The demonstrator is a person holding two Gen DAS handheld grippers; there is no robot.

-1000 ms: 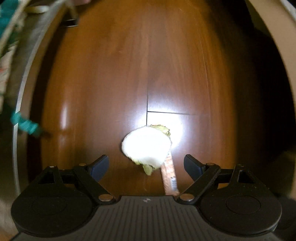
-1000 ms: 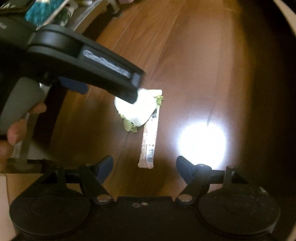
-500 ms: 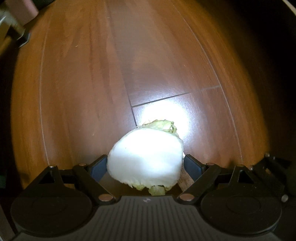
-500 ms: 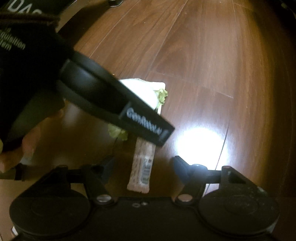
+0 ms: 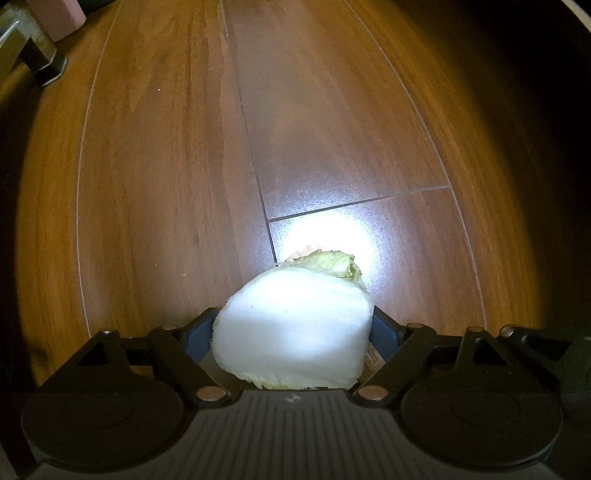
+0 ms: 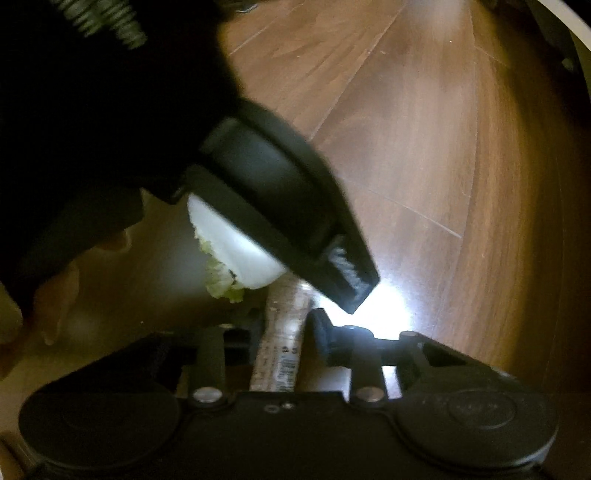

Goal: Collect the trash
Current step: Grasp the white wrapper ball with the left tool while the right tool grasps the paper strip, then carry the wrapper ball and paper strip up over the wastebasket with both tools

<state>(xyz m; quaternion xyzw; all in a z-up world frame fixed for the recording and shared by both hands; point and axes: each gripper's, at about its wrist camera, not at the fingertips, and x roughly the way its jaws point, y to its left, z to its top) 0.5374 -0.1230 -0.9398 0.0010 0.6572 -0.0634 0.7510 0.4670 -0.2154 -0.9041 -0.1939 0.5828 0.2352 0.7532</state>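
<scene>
A white cabbage piece (image 5: 295, 328) with a green leafy edge sits between the fingers of my left gripper (image 5: 293, 332), which is shut on it just above the wooden floor (image 5: 166, 166). It also shows in the right wrist view (image 6: 236, 251), under the left gripper's body (image 6: 273, 206). A thin brown snack wrapper (image 6: 282, 343) lies on the floor and runs between the fingers of my right gripper (image 6: 284, 332), which is shut on it. A corner of the wrapper (image 5: 373, 363) shows beside the cabbage in the left wrist view.
The floor is glossy brown wood with a bright light glare (image 5: 332, 236). A pink object (image 5: 55, 14) and a dark furniture foot (image 5: 40, 62) stand at the far left. The hand holding the left gripper (image 6: 55, 295) is at the left of the right wrist view.
Both grippers dropped to the floor and closed in. The left one closed on the cabbage piece. The right one closed around the wrapper.
</scene>
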